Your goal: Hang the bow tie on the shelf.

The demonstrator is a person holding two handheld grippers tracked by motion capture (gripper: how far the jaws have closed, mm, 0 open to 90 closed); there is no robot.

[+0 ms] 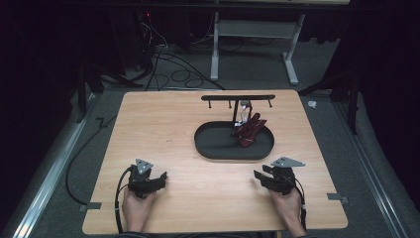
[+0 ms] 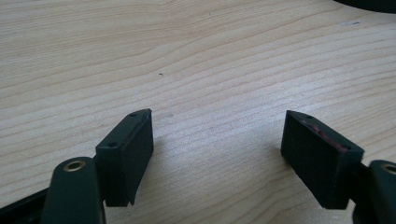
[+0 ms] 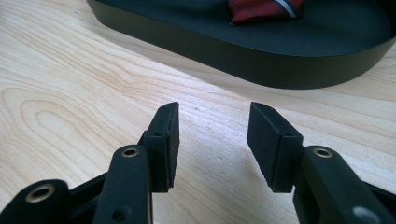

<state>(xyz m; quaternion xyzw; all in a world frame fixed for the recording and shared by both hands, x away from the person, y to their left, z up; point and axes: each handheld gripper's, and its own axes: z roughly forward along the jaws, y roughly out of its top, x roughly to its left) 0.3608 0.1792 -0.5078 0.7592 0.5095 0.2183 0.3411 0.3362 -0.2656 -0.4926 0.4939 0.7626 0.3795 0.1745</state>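
Both grippers rest open and empty at lower frame: left gripper, right gripper. Red striped necktie lies in the black tray, centre-right, nearer the right gripper.

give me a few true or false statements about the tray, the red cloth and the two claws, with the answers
1. The red cloth lies in the black oval tray. True.
2. The left claw is shut on the cloth. False: its jaws stand open over bare wood.
3. The right claw is open and holds nothing. True.
4. The tray sits at the table's near left corner. False: it sits right of centre, toward the far side of the wooden table.
5. A black bar with pegs stands on a post over the tray's far side. True.
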